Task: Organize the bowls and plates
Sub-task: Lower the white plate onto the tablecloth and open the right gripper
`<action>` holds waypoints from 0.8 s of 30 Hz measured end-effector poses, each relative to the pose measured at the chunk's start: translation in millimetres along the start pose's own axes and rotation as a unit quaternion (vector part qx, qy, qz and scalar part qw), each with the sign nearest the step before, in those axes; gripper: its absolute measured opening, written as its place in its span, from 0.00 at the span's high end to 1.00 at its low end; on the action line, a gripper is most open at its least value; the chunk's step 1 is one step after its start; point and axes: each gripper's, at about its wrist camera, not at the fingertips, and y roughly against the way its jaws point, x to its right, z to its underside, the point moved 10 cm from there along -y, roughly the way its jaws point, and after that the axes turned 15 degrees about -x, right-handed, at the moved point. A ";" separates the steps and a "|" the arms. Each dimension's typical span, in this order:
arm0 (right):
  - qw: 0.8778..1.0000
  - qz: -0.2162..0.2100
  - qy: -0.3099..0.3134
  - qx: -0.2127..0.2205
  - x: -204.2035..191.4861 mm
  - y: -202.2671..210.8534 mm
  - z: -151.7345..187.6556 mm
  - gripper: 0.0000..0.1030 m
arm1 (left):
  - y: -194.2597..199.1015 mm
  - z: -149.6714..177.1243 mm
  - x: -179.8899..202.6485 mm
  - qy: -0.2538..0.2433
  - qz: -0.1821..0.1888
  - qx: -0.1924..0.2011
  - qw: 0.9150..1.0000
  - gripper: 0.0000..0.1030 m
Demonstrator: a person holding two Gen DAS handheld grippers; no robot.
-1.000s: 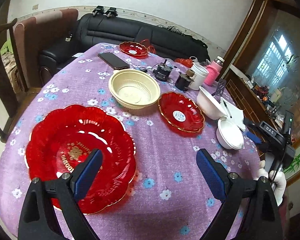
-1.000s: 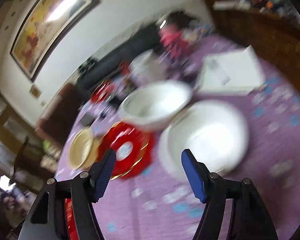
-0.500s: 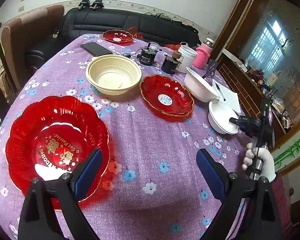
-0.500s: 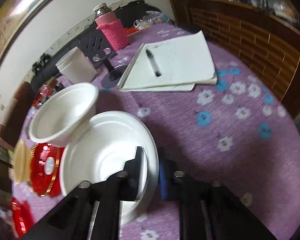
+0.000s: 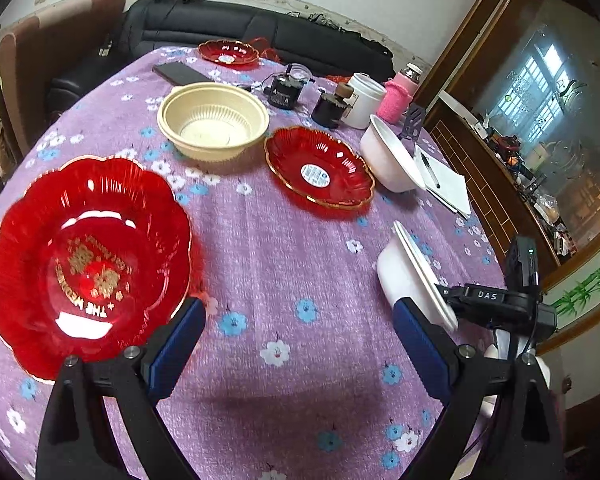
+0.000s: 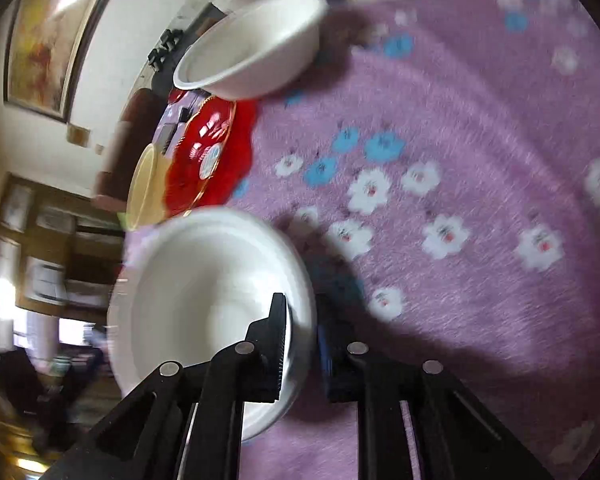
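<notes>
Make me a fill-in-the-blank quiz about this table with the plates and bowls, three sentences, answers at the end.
1. The right tongs pinch the rim of a ____ bowl.
2. A pen lies on the ____.
3. The plate nearest the open left tongs is ____.

Answers: white; notebook; red

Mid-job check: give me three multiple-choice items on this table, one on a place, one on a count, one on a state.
1. Where is the cream bowl?
A. behind the large red plate
B. on the notebook
C. in a gripper

2. How many red plates show in the left wrist view?
A. one
B. two
C. three

3. The right gripper is:
A. wide open, empty
B. pinching the white bowl's rim
C. holding a pen

Answers: 1 A, it sits farther back; 2 C, large, middle, far; 3 B, rim between its fingers.
</notes>
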 end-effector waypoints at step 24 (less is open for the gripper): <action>0.983 0.070 0.113 0.126 -58.9 63.4 7.0 0.92 | -4.3 16.4 7.1 -0.002 0.002 -0.008 1.000 0.09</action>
